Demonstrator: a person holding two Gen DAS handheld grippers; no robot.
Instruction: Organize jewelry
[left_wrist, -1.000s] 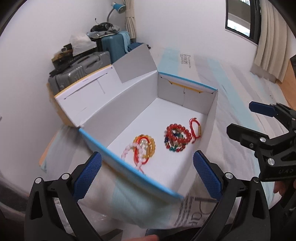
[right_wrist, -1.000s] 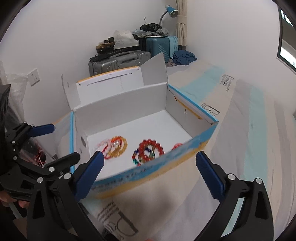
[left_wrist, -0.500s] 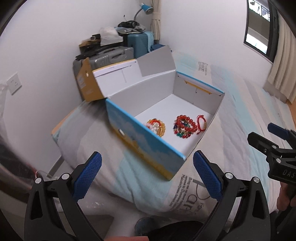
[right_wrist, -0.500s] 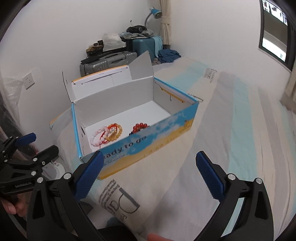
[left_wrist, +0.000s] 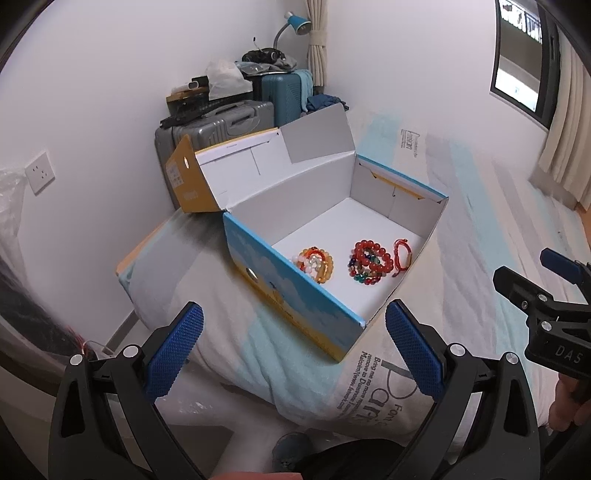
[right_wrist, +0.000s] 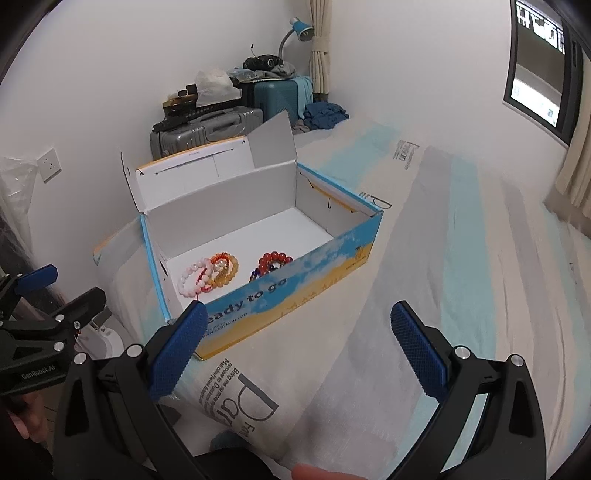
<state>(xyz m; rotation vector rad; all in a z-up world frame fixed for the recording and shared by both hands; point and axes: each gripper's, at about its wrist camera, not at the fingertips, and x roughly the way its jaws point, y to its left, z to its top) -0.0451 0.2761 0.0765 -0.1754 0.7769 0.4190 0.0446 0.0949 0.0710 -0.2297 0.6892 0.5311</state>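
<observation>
An open blue-and-yellow cardboard box (left_wrist: 295, 291) (right_wrist: 295, 291) sits on the bed with its lid folded back. Inside lie a pink and amber bead bracelet pile (left_wrist: 316, 264) (right_wrist: 208, 273), a red and multicoloured bead bracelet pile (left_wrist: 369, 262) (right_wrist: 271, 262) and a thin red cord bracelet (left_wrist: 402, 254). My left gripper (left_wrist: 293, 350) is open and empty, back from the box's near corner. My right gripper (right_wrist: 295, 347) is open and empty too, in front of the box's long printed side. Each gripper shows at the edge of the other's view.
The bed is covered by a pale striped sheet (right_wrist: 461, 258) under clear plastic. Grey and teal suitcases (left_wrist: 221, 122) with clutter and a blue lamp stand in the far corner. A wall socket (left_wrist: 38, 177) is at left, a window (left_wrist: 524, 55) and curtain at right.
Both grippers have pulled back and up from the box, which now looks smaller and farther. Both stay open and empty. The bracelets have not moved.
</observation>
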